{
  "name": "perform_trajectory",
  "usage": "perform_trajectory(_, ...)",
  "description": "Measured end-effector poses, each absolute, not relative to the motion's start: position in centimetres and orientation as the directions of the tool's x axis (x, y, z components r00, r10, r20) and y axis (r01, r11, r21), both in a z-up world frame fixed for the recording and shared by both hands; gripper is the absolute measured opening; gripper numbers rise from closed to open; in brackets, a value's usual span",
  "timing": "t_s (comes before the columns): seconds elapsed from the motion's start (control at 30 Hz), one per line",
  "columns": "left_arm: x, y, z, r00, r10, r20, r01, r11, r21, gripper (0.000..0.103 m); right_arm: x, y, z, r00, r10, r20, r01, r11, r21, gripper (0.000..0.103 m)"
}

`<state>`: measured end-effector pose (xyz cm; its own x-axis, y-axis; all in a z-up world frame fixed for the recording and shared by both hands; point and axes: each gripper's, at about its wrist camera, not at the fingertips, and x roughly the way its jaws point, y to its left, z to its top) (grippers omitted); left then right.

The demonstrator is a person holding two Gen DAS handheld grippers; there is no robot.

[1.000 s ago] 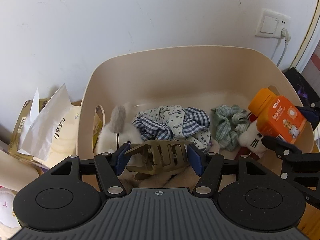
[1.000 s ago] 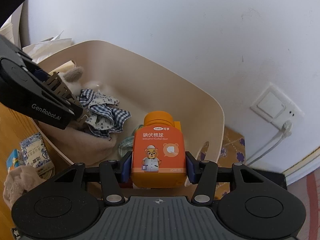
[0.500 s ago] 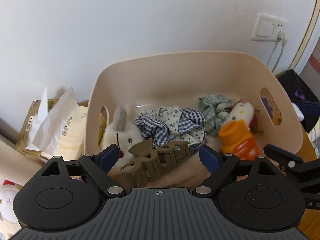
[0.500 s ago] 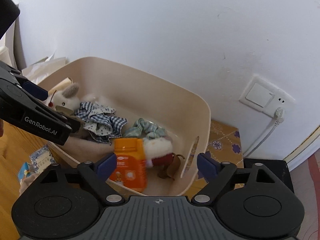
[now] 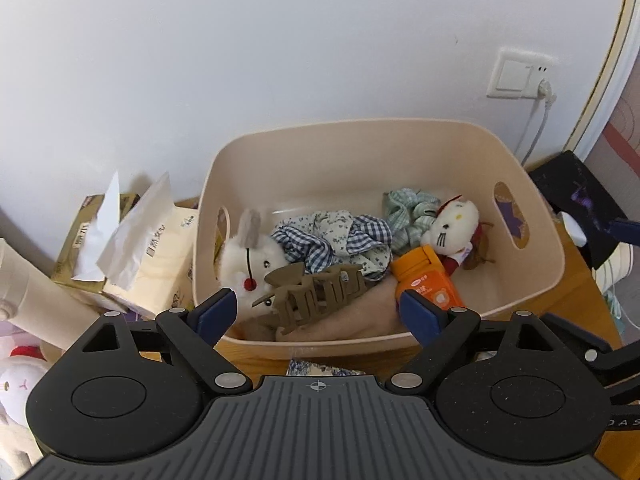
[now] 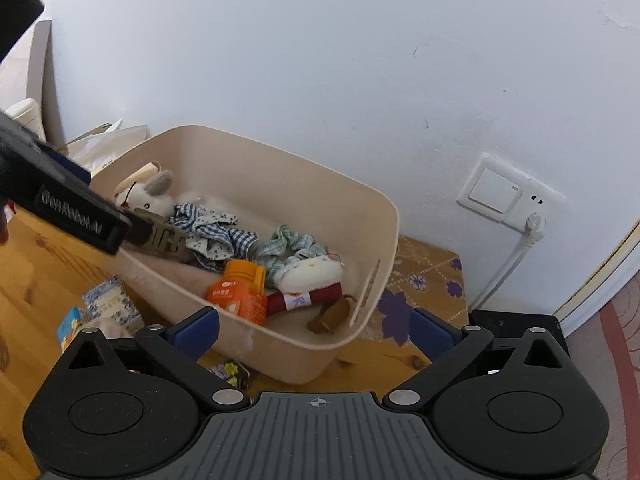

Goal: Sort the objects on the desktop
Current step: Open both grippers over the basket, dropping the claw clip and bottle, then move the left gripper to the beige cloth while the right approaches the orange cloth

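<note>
A beige plastic bin (image 5: 400, 148) stands on the wooden desk against the white wall; it also shows in the right wrist view (image 6: 280, 168). Inside lie a brown hair claw clip (image 5: 312, 294), an orange bottle (image 5: 428, 284) on its side, a white rabbit plush (image 5: 248, 256), a white cat plush (image 5: 456, 224), a blue checked scrunchie (image 5: 340, 236) and a green one (image 5: 408, 212). My left gripper (image 5: 318, 314) is open and empty, above the bin's near rim. My right gripper (image 6: 314, 326) is open and empty, above the bin's near right corner, with the orange bottle (image 6: 238, 294) below.
Tissue packs (image 5: 152, 244) and a white cylinder (image 5: 36, 300) stand left of the bin. A plush toy (image 5: 12, 380) lies at the far left. Small patterned packets (image 6: 108, 304) lie on the desk in front of the bin. A wall socket with a plug (image 6: 508, 196) is at the right.
Both grippers opened and pulled back and up. The hair clip dropped from the left gripper into the bin; the orange bottle dropped from the right gripper and lies on its side.
</note>
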<state>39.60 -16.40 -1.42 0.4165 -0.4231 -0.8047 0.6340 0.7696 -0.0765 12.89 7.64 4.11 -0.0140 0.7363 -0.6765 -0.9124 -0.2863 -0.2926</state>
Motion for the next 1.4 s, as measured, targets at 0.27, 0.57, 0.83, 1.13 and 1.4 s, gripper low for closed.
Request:
perform_trajectory(0.27,37.3,-15.1,0.7,0.395,-0.444,-0.804,0.662,0.744,-0.086,0.09,14.9,4.7,4.9,-0.019,0.745,-0.667,-0.935,-0.251,-0.253,0.103)
perform_trajectory(0.57,33.6,-14.6,1.3,0.356,-0.467,-0.81,0.731,0.679,-0.07,0.09,16.2,1.3,3.8,-0.036,0.725,-0.688,-0.936,-0.265,-0.23,0.103)
perform_trajectory(0.83,31.3,-14.0,-1.0,0.317,-0.456,-0.832,0.756,0.651,-0.069,0.09,16.2,-1.6,1.0,-0.063,0.673,-0.737,-0.926,-0.315,-0.21,0.103)
perform_trajectory(1.13,30.3,-12.5,-4.2,0.264,-0.484,-0.835,0.749,0.648,-0.139,0.09,15.1,-3.7,-2.0,-0.117,0.617,-0.778,-0.918,-0.366,-0.152,0.103)
perform_trajectory(1.4,30.4,-12.2,-6.6,0.259,-0.468,-0.845,0.74,0.659,-0.138,0.09,13.3,-4.4,-4.6,-0.166,0.562,-0.81,-0.905,-0.412,-0.1,0.103)
